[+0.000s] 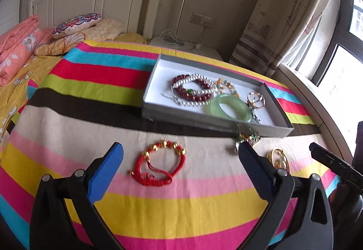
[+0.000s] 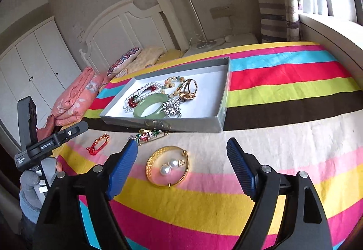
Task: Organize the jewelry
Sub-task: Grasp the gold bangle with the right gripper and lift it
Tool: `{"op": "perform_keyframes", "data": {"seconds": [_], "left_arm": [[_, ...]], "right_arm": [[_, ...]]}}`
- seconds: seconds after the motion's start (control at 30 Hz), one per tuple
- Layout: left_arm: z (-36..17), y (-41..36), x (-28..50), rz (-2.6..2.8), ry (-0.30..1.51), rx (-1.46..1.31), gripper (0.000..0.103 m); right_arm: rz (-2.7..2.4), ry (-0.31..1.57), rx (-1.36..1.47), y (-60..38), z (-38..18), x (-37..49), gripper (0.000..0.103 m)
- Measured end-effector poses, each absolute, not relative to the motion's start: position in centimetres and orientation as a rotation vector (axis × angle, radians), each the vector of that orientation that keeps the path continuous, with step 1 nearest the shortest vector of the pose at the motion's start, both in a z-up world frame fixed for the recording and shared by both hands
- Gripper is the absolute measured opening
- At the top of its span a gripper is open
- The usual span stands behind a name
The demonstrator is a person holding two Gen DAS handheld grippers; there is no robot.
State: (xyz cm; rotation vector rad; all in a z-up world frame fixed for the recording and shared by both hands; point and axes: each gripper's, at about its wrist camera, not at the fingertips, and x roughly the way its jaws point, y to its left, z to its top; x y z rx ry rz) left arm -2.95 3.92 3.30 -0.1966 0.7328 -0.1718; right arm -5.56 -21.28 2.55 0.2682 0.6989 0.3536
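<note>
The left gripper (image 1: pixel 180 150) is spread wide with nothing between its blue pads, and the red cord bracelet (image 1: pixel 158 162) is framed just ahead of it, lying flat on the striped blanket (image 1: pixel 68 127). From the claw the bracelet is found at about 12 o'clock, slightly nearer the left pad; its long axis is judged to run roughly from 8 to 2 o'clock, its cord tail trailing toward 5 o'clock.

The right gripper (image 2: pixel 182 148) is likewise released and empty. The gold bangle (image 2: pixel 168 166) lies at its 12 o'clock, flat, with two pearl earrings (image 2: pixel 169 167) resting inside the ring. The left hand is judged nearer the red bracelet, the right hand nearer the bangle.

A green and red brooch (image 2: pixel 148 134) lies against the near wall of the grey box (image 2: pixel 181 124), outside it, at about 11 o'clock from the right claw.

Counted outside the box: one red bracelet, one gold bangle, two pearls, one brooch. Counted inside: one jade bangle (image 2: pixel 149 108), one dark red bead bracelet, one pearl strand, one amber bead bracelet, one silver brooch; the gold rings cannot be counted surely
</note>
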Motion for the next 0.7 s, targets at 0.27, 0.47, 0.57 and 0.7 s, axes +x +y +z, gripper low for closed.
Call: {"op": "perform_keyframes", "data": {"seconds": [0.27, 0.47, 0.57, 0.7], "left_arm": [[1.9, 5.2, -4.3, -0.252, 0.739, -0.299, 0.100], [1.9, 5.0, -4.2, -0.280, 0.744, -0.302, 0.100], [2.0, 5.2, -4.3, -0.290, 0.734, -0.320, 0.100], [2.1, 5.6, -4.4, -0.300, 0.721, -0.346, 0.100]], "right_arm": [[0.380, 0.749, 0.082, -17.8, 1.5, -7.2, 0.084], [0.322, 0.835, 0.001, -16.4, 0.2, -6.3, 0.084], [0.304, 0.853, -0.042, -15.7, -0.2, -6.1, 0.084], [0.305, 0.870, -0.071, -15.0, -0.5, -5.5, 0.084]]}}
